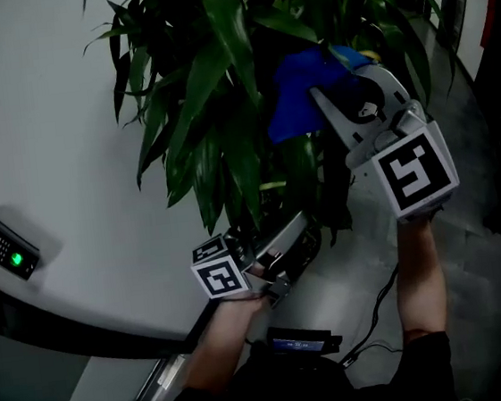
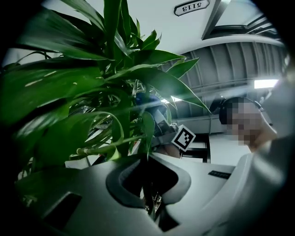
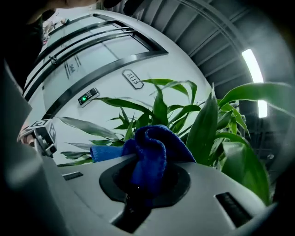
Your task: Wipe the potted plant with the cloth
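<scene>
The potted plant (image 1: 220,91) fills the top middle of the head view with long dark green leaves. My right gripper (image 1: 331,82) reaches into the foliage from the right, shut on a bunched blue cloth (image 1: 297,95). In the right gripper view the cloth (image 3: 152,147) bulges out of the jaws of the right gripper (image 3: 138,198), in front of the leaves (image 3: 207,124). My left gripper (image 1: 299,230) sits lower, under the foliage. In its own view the left gripper (image 2: 152,209) is shut on the tip of a hanging leaf (image 2: 147,133).
A white curved wall (image 1: 45,129) stands left of the plant, with a keypad (image 1: 6,245) showing a green light and a room number plate (image 3: 132,79). Grey floor (image 1: 351,291) with a black cable (image 1: 379,306) lies below. A person (image 2: 258,175) stands behind the grippers.
</scene>
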